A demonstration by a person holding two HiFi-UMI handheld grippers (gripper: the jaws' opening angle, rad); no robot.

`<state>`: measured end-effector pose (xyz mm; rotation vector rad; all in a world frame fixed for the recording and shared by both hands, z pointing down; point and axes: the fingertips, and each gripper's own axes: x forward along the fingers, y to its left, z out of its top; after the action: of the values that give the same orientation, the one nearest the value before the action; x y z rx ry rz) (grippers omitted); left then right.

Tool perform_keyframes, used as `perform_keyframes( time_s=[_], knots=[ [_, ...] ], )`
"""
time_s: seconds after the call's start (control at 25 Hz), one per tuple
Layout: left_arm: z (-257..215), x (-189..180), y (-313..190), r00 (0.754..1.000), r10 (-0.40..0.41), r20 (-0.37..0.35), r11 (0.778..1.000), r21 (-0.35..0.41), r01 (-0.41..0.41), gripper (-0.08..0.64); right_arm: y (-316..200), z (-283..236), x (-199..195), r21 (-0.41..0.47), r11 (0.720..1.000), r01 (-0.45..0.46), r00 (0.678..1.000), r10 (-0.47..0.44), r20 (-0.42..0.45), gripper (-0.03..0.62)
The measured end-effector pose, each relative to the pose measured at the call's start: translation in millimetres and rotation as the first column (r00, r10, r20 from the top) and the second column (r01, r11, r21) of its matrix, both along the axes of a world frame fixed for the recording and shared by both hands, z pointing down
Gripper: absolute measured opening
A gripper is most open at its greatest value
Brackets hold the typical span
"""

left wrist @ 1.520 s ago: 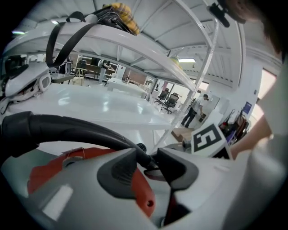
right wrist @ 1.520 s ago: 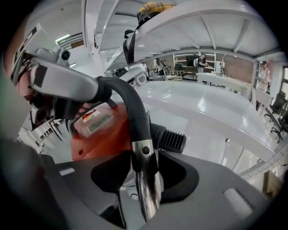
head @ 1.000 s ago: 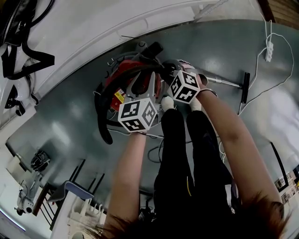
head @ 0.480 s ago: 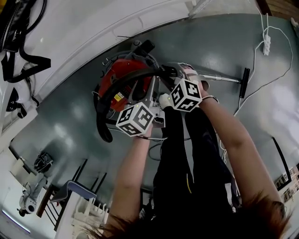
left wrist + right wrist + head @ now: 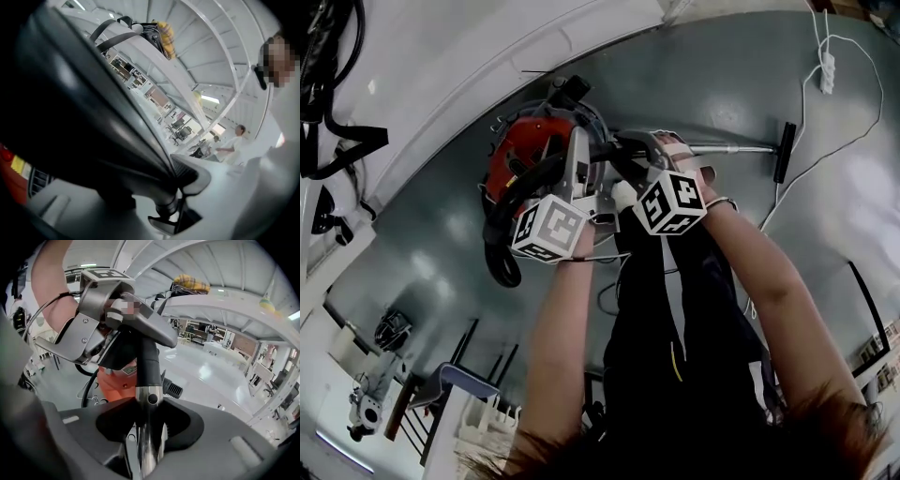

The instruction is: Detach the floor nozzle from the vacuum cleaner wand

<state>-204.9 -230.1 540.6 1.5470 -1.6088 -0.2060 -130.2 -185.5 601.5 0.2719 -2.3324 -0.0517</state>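
Note:
The red vacuum cleaner [image 5: 520,150] stands on the grey floor, its black hose [image 5: 499,246] looping to the left. A chrome wand [image 5: 733,148] runs right to the black floor nozzle [image 5: 783,152], which is still on it. My right gripper [image 5: 147,430] is shut on the chrome wand [image 5: 149,404] just below the black hose handle [image 5: 147,359]. My left gripper [image 5: 159,187] has just been opening its jaws. The black handle [image 5: 108,122] lies between them, and the pads [image 5: 190,171] stand off it. In the right gripper view the left gripper [image 5: 140,333] straddles that handle.
A white power strip [image 5: 825,71] and its cable lie on the floor beyond the nozzle. A white wall base [image 5: 441,75] curves behind the vacuum. Chairs [image 5: 455,380] stand at lower left. The person's black-trousered legs [image 5: 666,309] are below the grippers.
The left gripper has rolled and shifted left along the handle, its marker cube lower in the view. The right gripper has lifted with the wand end. Vacuum and nozzle sit higher in the picture.

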Motion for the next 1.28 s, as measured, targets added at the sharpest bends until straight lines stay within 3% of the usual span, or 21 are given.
perform_keyframes(
  time_s=[0.16, 0.24, 0.44, 0.68, 0.92, 1.28],
  knots=[
    [-10.5, 7.5, 1.0, 0.995, 0.009, -0.098, 0.999, 0.049, -0.004, 0.137, 2.2, -5.0, 1.5, -0.01, 1.0, 0.016, 0.999, -0.015, 0.036, 0.164],
    [-13.9, 10.6, 1.4, 0.993, 0.012, -0.114, 0.998, 0.056, -0.005, 0.132, 2.9, -7.4, 3.8, -0.012, 1.0, 0.02, 0.999, -0.019, 0.046, 0.164],
    [-20.4, 13.0, 9.5, 0.993, 0.005, -0.122, 0.998, 0.058, 0.002, 0.127, 12.0, -12.5, 5.2, -0.081, 0.995, 0.061, 0.996, -0.056, 0.069, 0.165],
    [-25.0, 15.2, 11.0, 0.993, -0.015, -0.115, 0.999, 0.043, 0.02, 0.123, 11.9, -13.8, 5.4, -0.146, 0.989, 0.015, 0.998, -0.006, 0.06, 0.175],
    [-27.1, 14.6, 16.7, 0.993, -0.036, -0.112, 0.999, 0.033, 0.04, 0.12, 17.7, -16.7, 5.1, -0.097, 0.993, 0.064, 0.996, -0.057, 0.074, 0.162],
    [-33.0, 14.5, 18.3, 0.994, -0.039, -0.103, 0.999, 0.032, 0.043, 0.12, 21.8, -19.1, 3.0, -0.077, 0.986, 0.15, 0.989, -0.148, 0.027, 0.161]
  ],
)
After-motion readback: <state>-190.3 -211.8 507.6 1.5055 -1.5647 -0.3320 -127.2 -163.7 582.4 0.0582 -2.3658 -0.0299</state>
